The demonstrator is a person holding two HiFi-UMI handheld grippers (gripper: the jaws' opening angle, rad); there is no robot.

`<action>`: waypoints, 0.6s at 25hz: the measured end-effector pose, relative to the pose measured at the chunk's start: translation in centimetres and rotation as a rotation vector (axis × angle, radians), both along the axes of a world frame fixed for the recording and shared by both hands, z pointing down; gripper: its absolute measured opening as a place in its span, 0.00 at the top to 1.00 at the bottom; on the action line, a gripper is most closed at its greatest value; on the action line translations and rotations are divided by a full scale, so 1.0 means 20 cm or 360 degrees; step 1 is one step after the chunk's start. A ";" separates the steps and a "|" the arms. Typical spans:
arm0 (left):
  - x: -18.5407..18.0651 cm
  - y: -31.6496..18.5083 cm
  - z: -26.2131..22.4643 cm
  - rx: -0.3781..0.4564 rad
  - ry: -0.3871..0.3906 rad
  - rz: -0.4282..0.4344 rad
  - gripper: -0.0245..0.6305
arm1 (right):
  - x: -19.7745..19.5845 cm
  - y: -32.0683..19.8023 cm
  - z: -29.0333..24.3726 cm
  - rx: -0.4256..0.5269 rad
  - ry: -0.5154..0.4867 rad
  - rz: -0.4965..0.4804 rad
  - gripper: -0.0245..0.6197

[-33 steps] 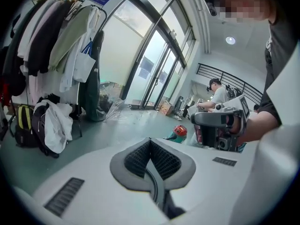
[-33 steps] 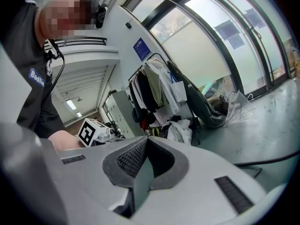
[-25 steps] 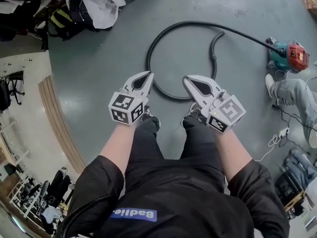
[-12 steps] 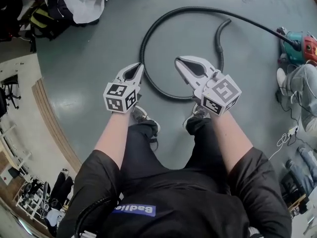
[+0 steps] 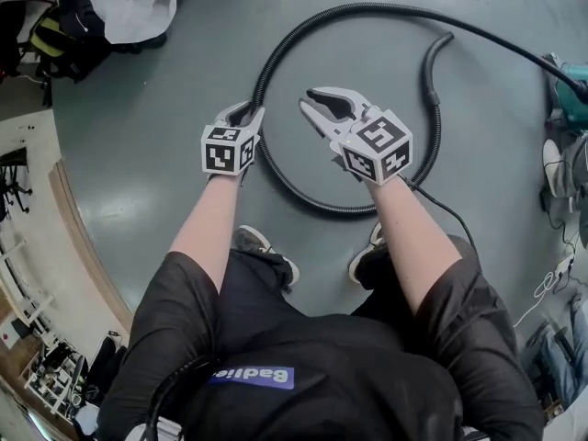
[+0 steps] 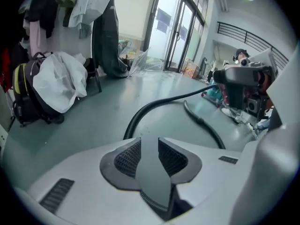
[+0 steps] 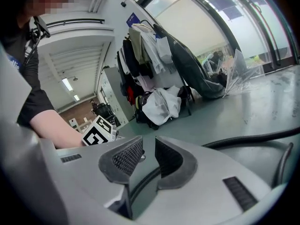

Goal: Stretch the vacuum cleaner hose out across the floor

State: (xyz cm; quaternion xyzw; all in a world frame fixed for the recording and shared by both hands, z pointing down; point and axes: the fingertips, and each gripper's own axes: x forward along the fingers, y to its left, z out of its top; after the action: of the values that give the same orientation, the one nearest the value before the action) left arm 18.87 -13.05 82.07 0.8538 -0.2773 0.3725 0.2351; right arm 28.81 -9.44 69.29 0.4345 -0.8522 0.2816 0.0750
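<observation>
Both claws have just been opening, empty — left claw [image 5: 246, 111] at the loop's left edge, right claw [image 5: 308, 101] inside it — so I'd settle each squarely over the hose [image 5: 367, 8], coiled on the floor [image 5: 165, 136] ahead, before pinching.

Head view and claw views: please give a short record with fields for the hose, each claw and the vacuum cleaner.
hose: black, ribbed, lying in a loop
left claw: open, jaws have just been opening; above the loop's left side, not gripping
right claw: open, jaws have just been opening; hose seen through the gap, not gripped
vacuum cleaner: teal, at the right edge; hose leads to it
</observation>
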 end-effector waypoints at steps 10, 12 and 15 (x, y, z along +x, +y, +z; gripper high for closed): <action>-0.34 0.17 0.92 -0.0163 -0.0595 -0.0124 0.65 | -0.07 -0.09 0.48 -0.0053 0.0204 -0.0075 0.83; -0.36 0.21 1.01 -0.0199 -0.0614 -0.0122 0.64 | -0.09 -0.08 0.49 -0.0052 0.0206 -0.0078 0.83; -0.36 0.25 1.09 -0.0233 -0.0642 -0.0124 0.64 | -0.09 -0.04 0.54 -0.0084 0.0251 -0.0086 0.83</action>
State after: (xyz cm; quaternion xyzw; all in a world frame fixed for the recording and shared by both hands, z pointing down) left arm 11.70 -8.14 103.92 0.7314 -0.3238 0.5454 0.2504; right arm 26.94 -10.28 80.13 0.4301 -0.8474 0.2667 0.1609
